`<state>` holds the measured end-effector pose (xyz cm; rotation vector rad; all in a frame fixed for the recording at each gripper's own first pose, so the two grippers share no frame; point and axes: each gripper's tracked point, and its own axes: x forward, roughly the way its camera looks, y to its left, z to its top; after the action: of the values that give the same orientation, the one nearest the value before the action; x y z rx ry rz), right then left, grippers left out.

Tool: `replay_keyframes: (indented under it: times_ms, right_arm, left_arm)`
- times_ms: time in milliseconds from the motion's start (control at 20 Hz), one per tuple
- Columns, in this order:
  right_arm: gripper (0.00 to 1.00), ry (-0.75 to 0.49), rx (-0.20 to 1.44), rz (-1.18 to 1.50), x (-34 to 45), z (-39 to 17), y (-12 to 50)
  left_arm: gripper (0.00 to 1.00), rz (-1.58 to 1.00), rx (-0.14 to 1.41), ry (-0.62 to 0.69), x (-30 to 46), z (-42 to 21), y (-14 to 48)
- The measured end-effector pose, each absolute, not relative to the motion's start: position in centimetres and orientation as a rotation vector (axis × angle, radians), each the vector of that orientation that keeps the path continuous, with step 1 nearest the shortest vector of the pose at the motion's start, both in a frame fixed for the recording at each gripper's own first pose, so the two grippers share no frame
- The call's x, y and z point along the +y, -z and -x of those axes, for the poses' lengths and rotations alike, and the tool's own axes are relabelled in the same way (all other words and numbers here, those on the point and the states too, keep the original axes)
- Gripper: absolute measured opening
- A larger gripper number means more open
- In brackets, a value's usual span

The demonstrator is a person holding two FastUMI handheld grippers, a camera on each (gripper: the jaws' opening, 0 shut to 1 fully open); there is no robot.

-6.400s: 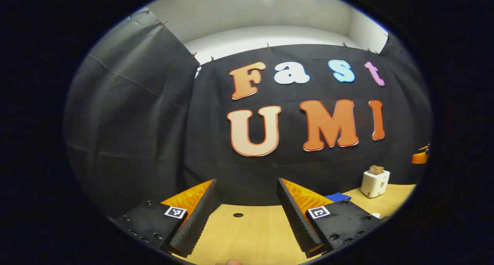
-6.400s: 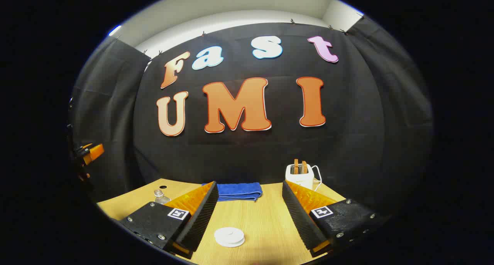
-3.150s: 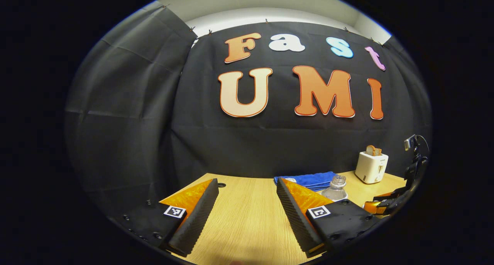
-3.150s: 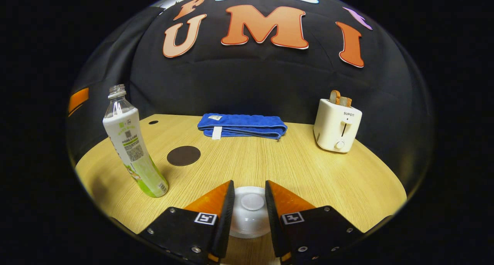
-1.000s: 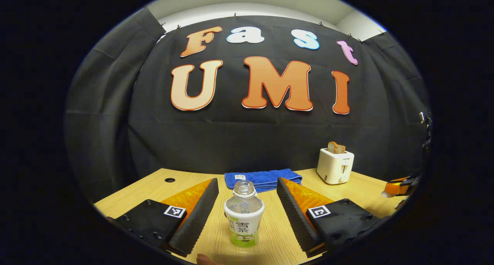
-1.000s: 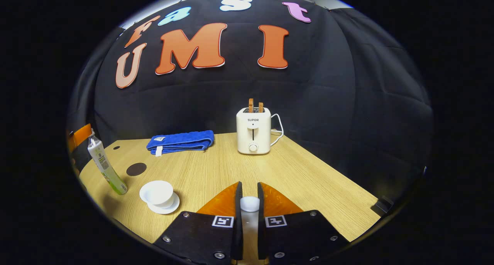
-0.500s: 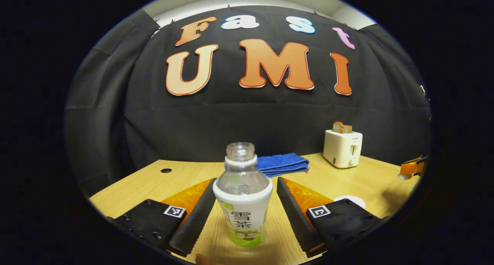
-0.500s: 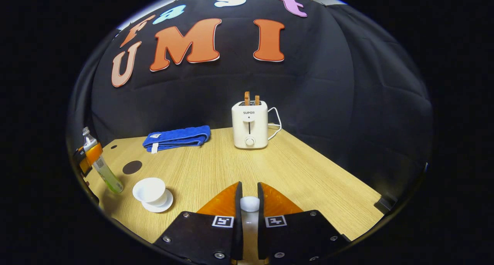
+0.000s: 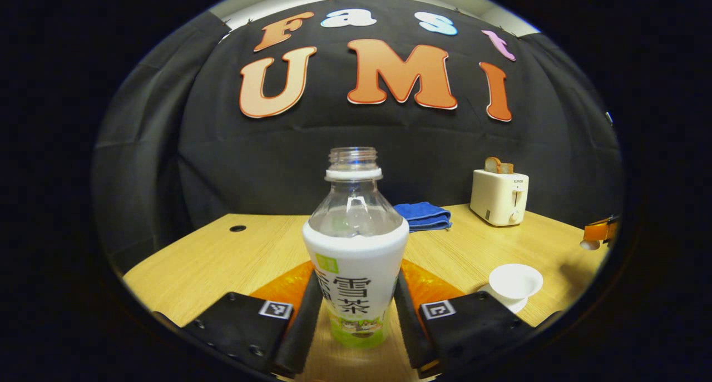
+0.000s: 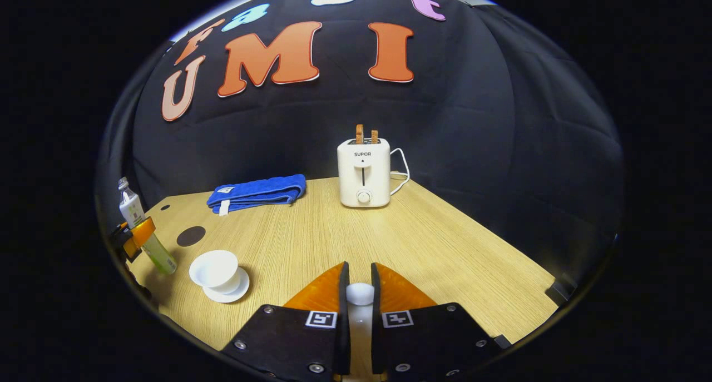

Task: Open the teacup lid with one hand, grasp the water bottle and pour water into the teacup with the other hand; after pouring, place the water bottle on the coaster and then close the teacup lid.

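My left tool (image 9: 355,309) clamps the uncapped water bottle (image 9: 355,248); my right tool (image 10: 360,315) pinches the teacup lid (image 10: 360,293). Open teacup (image 10: 216,271), coaster (image 10: 190,236), towel (image 10: 257,192), toaster (image 10: 364,172) share the bench (image 10: 445,259).

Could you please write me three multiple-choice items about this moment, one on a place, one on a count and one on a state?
1. Where does the dark round coaster lie?
A. on the table between the water bottle and the blue towel
B. under the toaster
C. on top of the teacup

2. How many slices stand in the white toaster?
A. none
B. two
C. four

3. What state is the teacup in?
A. lidded
B. tipped on its side
C. uncovered, upright on its saucer

Answers:
1 A: in the right gripper view the coaster sits bare on the wood between them.
2 B: two slices stick out of the slots.
3 C: the cup's mouth shows open, and the right tongs hold the lid, while the left tongs close on the bottle.
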<state>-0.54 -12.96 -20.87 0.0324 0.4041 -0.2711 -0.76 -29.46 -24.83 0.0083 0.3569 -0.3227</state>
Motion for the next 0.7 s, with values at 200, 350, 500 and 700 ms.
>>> replay_keyframes:
  times_ms: [200, 350, 500, 700]
  right_arm:
    - [0.15, 0.269, 0.4, -0.041, -13.0, 0.9, 20.8]
    - [0.15, 0.273, 0.394, -0.052, -13.4, 1.4, 20.5]
    - [0.15, 0.28, 0.384, -0.063, -14.1, 2.0, 20.2]
    - [0.15, 0.298, 0.378, -0.084, -15.3, 2.9, 20.1]
  left_arm:
    - [0.59, -0.138, 0.291, 0.356, -31.0, 0.7, 22.2]
    - [0.59, -0.256, 0.246, 0.397, -32.0, 0.8, 20.6]
    - [0.59, -0.401, 0.25, 0.431, -32.7, 0.7, 21.0]
    - [0.58, -0.579, 0.232, 0.483, -34.2, 0.7, 21.5]
